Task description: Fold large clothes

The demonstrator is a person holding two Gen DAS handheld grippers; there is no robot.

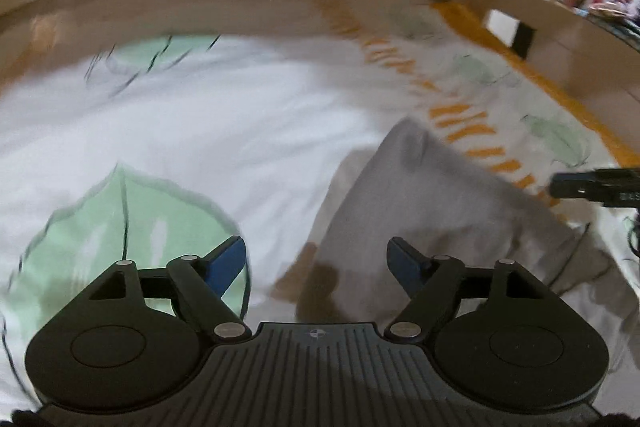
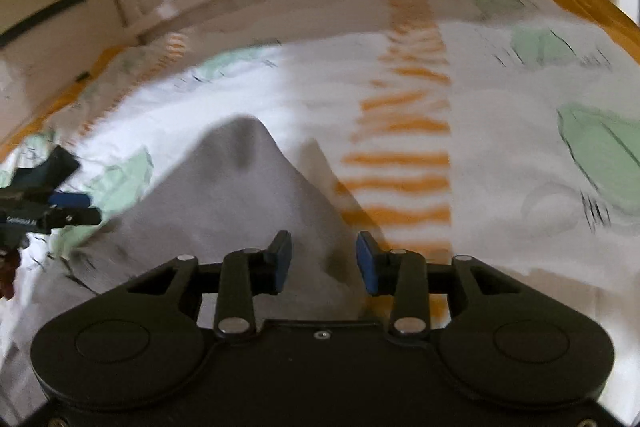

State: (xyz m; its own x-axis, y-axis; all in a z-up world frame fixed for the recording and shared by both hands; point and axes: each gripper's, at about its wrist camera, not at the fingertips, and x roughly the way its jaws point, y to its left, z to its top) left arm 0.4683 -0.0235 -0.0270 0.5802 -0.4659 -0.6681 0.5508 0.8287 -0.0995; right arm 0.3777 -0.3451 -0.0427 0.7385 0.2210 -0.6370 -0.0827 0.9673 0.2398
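On my left, the left tool hangs over the bed with its blue pads spread wide and nothing between them; white sheet with a green leaf print lies below it. The grey garment lies just to its right on the bedspread, one corner peaked up, the rest rumpled toward the bed's edge. Both views are blurred, so I cannot tell what kind of garment it is. Further right, my right tool stands part open directly above that grey cloth, pads clear of it as far as I can tell. I judge the fold barely started: no tidy folded edge shows and neither tool has a grip.
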